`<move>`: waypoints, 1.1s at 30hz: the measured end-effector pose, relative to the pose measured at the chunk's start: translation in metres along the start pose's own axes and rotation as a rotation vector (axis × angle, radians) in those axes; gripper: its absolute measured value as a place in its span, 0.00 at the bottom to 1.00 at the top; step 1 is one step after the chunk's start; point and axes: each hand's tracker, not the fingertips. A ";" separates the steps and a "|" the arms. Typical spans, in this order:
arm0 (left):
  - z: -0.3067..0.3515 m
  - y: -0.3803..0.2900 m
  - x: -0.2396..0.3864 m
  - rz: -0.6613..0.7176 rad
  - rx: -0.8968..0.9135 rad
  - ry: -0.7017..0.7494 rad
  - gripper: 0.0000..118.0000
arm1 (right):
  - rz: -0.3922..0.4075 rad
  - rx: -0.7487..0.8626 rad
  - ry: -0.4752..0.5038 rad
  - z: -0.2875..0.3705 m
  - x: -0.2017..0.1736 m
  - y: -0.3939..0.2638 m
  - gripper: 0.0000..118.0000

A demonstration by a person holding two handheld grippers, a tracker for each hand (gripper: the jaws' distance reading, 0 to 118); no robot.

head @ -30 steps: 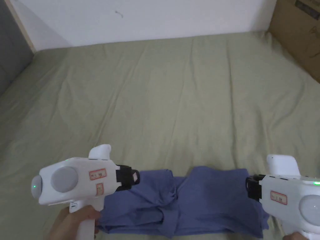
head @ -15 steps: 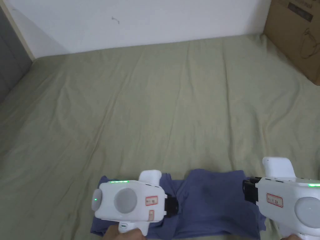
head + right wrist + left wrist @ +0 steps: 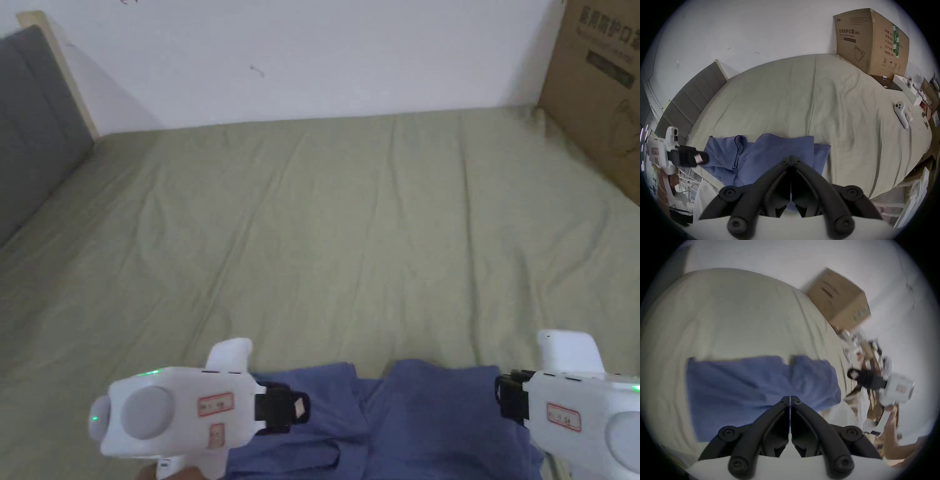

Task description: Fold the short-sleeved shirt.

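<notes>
Shirt at near edge of bed, partly folded into a band, long axis along that edge, bunched toward its left end. Left gripper over left end, jaws clenched on nothing. Right gripper at right end, jaws pressed together, likewise empty. Each end just beside its own claw; rumpled left end probably first for smoothing. Box at far right corner.

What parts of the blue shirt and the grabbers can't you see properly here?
- Blue shirt: its near edge is cut off by the bottom of the head view.
- Right gripper: its tips hide behind its own body in the head view.
- Left gripper view: motion blur smears the shirt's folds.
- Shirt under the right gripper: hidden by the shut jaws.
</notes>
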 end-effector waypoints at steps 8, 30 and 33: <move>0.037 -0.011 -0.113 0.304 0.074 -0.016 0.58 | 0.118 -0.029 -0.002 -0.014 -0.033 0.009 0.00; 0.014 -0.015 -0.165 0.437 0.022 -0.252 0.08 | 0.204 -0.073 0.026 -0.046 -0.084 0.020 0.00; 0.052 -0.009 -0.184 0.399 0.048 -0.134 0.08 | 0.195 -0.069 0.033 -0.046 -0.085 0.018 0.00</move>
